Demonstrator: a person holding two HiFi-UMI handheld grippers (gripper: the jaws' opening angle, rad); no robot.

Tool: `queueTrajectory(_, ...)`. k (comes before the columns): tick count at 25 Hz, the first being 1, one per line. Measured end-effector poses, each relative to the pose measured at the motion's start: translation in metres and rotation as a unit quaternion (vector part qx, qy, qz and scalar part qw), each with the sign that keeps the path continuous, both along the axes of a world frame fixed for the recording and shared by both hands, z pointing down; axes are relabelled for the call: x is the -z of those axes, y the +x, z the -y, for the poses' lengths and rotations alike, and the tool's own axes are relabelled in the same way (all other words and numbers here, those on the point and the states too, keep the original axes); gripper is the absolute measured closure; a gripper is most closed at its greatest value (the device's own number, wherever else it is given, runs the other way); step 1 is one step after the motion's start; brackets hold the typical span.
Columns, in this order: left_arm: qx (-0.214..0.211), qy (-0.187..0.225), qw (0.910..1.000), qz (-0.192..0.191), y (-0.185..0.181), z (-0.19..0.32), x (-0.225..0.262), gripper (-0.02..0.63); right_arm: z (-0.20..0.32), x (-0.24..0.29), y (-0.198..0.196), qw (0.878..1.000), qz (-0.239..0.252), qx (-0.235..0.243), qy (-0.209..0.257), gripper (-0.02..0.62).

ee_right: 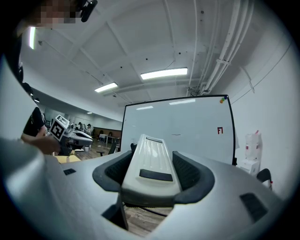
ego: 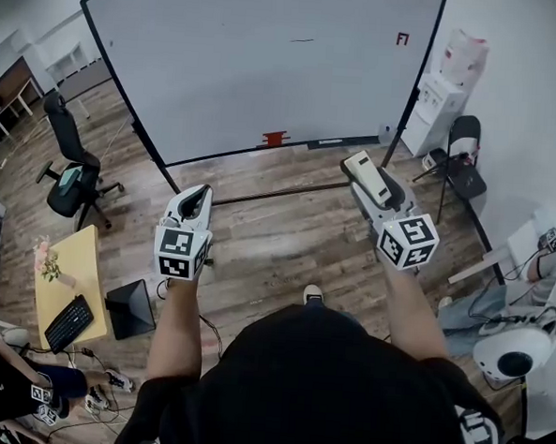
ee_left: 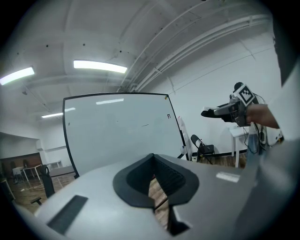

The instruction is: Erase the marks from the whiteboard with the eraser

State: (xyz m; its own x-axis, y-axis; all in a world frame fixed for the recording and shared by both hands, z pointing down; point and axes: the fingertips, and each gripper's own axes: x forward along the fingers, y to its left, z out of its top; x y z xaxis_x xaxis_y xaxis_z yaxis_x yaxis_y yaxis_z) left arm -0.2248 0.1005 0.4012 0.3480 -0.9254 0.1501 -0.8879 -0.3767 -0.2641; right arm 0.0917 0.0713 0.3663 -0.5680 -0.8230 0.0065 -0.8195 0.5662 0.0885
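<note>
A big whiteboard on a stand faces me, a few steps away. It bears a short dark stroke and a small red mark near its upper right corner. The right gripper view shows the same red mark and stroke. My right gripper is shut on a white eraser, which lies lengthwise between the black pads as the eraser. My left gripper is held level beside it, shut and empty. Both are well short of the board.
A small red object sits on the board's ledge. A water dispenser and a folding chair stand at the right, an office chair at the left. A yellow table with a keyboard is at my lower left.
</note>
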Motion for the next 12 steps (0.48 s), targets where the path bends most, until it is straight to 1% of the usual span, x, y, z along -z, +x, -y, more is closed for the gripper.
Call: queueTrajectory(12,-0.019,-0.009,0.9998,0.008,0.022,0.038,-0.01,0.595,0.028,-0.009,0.015,1.0,-0.003,-0.006,-0.006,0.333)
